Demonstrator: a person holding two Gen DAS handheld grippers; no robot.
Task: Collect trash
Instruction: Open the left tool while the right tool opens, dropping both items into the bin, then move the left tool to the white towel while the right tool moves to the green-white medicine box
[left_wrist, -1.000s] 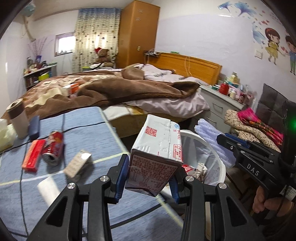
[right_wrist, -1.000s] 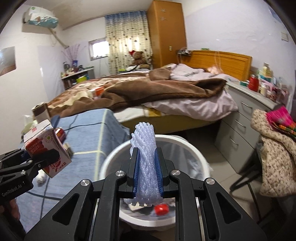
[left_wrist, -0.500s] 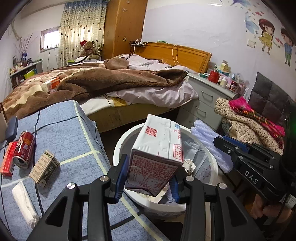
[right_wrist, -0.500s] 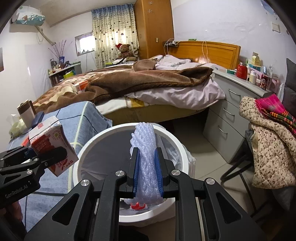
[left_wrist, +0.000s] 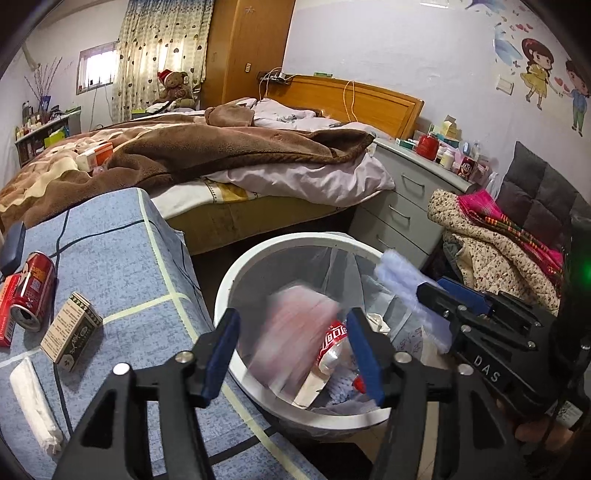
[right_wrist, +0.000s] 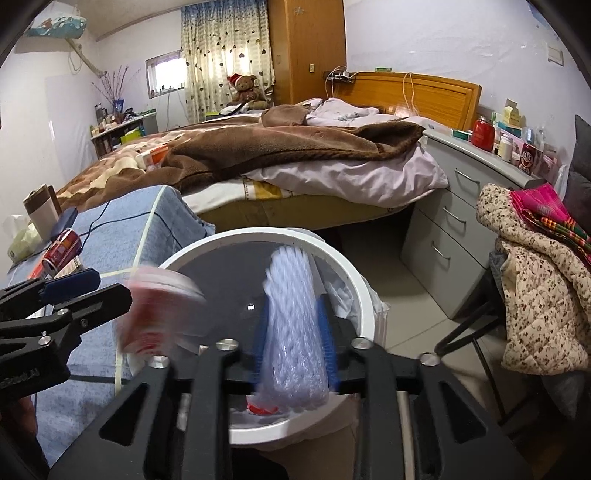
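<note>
Now the left gripper is opening; the blurred carton is loose between its fingers. Also opening, the right gripper has the foam net between its fingers, long axis pointing forward along them.

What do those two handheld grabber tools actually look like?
Both are matte black plastic. The left gripper has angular fingers with silver screws and blue pads. The right gripper matches it; its side reads "DAS" in white, with a green light glowing behind.

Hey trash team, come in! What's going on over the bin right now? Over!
Left gripper opening, carton dropping free, blurred. Right gripper opening, foam net between its pads, slipping. Both over white bin. Nothing blocking it.
</note>
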